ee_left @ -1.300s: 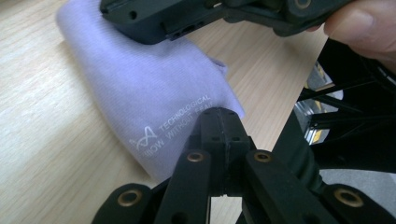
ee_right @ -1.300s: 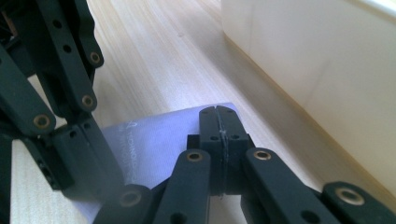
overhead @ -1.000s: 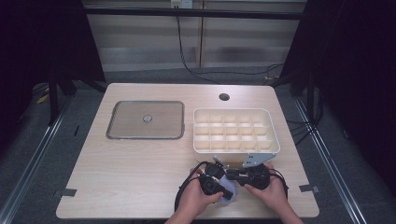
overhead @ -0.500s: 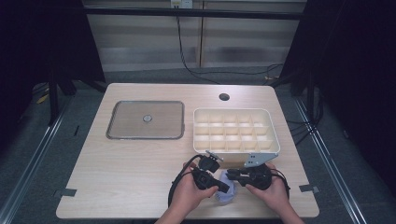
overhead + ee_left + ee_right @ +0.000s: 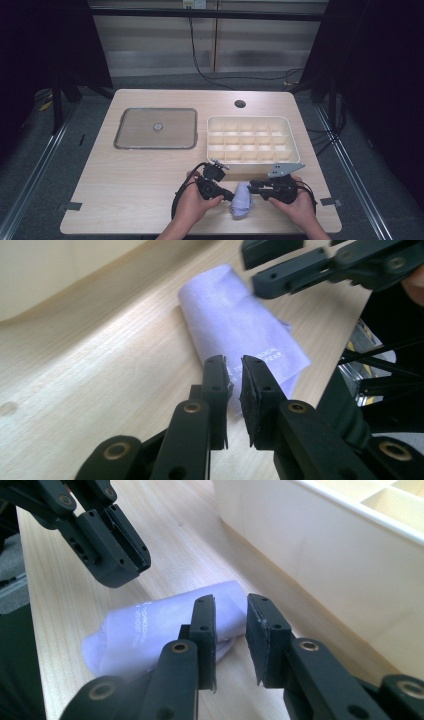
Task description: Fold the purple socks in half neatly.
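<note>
1. A folded lilac cloth [image 5: 242, 199] lay flat on the bench [image 5: 125, 190], near its front edge and just in front of a white divided tray [image 5: 248, 121].
2. The left gripper [image 5: 230, 195] was held at the cloth's left end and the right gripper [image 5: 251, 186] at its right end; each had jaws parted by a narrow gap, which had just been widening, and nothing was clamped between them.
3. In the left gripper view the cloth [image 5: 240, 325] was seen beyond the jaw tips; in the right gripper view the cloth [image 5: 150, 625] lay under and behind the jaws, released.
4. The step was judged to be a let-go after folding, with the cloth left on the bench.
5. The next move would probably call for a fresh pinch on one edge of the cloth, to fold it again or lift it.
6. The tray wall [image 5: 320, 555] stood close on the far side, leaving little room there.
7. A flat grey lid [image 5: 156, 128] lay well apart, to the left of the tray.
</note>
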### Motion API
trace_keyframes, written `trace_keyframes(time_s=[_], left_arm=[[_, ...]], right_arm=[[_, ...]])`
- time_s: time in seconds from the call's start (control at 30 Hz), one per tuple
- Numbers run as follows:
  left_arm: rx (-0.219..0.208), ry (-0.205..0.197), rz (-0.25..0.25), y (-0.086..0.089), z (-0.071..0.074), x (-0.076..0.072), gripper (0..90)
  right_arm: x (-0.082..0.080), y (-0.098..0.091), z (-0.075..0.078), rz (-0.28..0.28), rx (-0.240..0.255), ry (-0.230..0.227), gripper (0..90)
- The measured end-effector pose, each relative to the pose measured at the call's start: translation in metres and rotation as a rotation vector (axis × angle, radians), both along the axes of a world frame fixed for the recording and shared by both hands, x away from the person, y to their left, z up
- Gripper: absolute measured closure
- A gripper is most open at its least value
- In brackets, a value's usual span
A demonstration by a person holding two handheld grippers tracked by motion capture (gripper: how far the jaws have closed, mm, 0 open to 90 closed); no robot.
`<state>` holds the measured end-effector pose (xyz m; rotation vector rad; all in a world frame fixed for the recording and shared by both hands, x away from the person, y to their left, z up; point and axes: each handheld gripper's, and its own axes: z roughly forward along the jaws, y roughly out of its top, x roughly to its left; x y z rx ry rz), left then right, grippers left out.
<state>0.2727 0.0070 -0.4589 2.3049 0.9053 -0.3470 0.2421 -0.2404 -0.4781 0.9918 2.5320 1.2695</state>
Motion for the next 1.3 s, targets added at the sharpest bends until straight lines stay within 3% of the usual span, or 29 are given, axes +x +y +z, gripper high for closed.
trace_keyframes(time_s=[0.17, 0.53, 0.93, 1.1, 1.3], left_arm=[[0.033, -0.004, -0.004, -0.001, -0.006, 0.000, 80.5], [0.009, 0.020, -0.044, -0.015, -0.012, -0.009, 79.4], [-0.015, 0.004, -0.069, -0.032, -0.014, -0.014, 76.6], [-0.012, -0.014, -0.070, -0.026, -0.008, -0.014, 74.4], [-0.005, -0.068, -0.048, -0.010, -0.006, -0.009, 67.5]], right_arm=[[-0.001, -0.004, 0.004, -0.031, 0.019, 0.024, 72.3], [-0.001, -0.002, 0.008, -0.031, 0.033, 0.051, 66.7], [0.003, 0.005, 0.013, -0.025, 0.038, 0.108, 63.1], [0.003, 0.007, 0.010, -0.017, 0.031, 0.131, 61.9], [0.003, 0.009, 0.008, -0.019, 0.023, 0.152, 59.7]])
